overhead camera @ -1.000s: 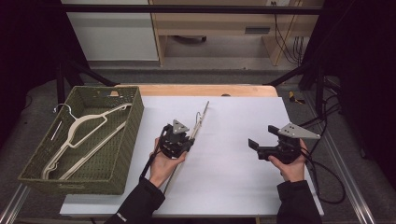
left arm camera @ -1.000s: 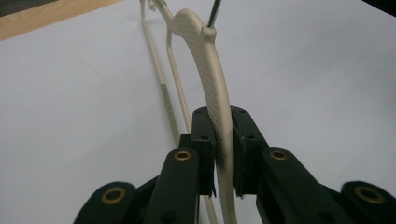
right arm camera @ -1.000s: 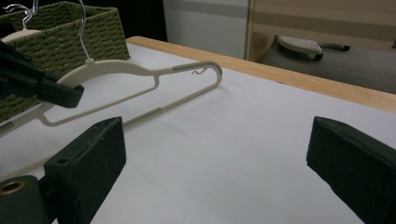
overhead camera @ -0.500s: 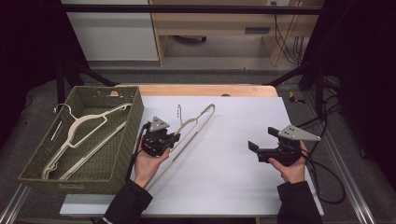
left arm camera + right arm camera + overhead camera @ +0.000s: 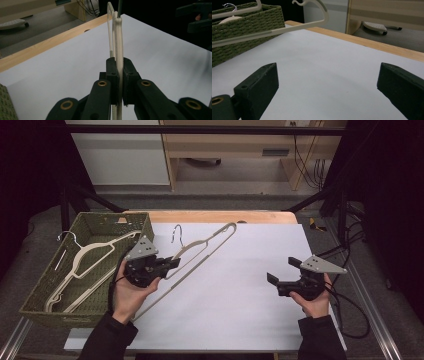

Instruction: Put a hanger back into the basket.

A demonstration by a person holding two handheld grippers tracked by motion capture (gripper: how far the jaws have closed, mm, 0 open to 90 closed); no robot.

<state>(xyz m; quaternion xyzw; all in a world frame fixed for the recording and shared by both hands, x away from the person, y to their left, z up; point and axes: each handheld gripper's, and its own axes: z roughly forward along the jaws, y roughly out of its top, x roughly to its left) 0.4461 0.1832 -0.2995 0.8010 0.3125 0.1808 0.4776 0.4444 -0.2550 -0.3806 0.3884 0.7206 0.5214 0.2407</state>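
My left gripper (image 5: 171, 263) is shut on a cream plastic hanger (image 5: 205, 245), held off the white tabletop (image 5: 240, 290) just right of the basket. In the left gripper view the two black pads (image 5: 111, 71) pinch the hanger's thin bar (image 5: 119, 50) edge-on. The hanger slants from near the person's left wrist up to the far middle of the table, its metal hook (image 5: 176, 233) pointing away. My right gripper (image 5: 283, 271) rests at the right side, open with nothing between its jaws (image 5: 327, 75). In the right gripper view the hanger (image 5: 287, 28) crosses the upper left.
A green woven basket (image 5: 60, 312) stands at the table's left edge with another cream hanger (image 5: 82, 257) lying in it; it also appears at top left of the right gripper view (image 5: 244, 22). A wooden strip (image 5: 210, 216) borders the table's far edge. Cables trail off at the right.
My left gripper has risen and moved left toward the basket with the hanger in it, and the hanger has swung from nearly upright to a wider slant. The right gripper has stayed put.
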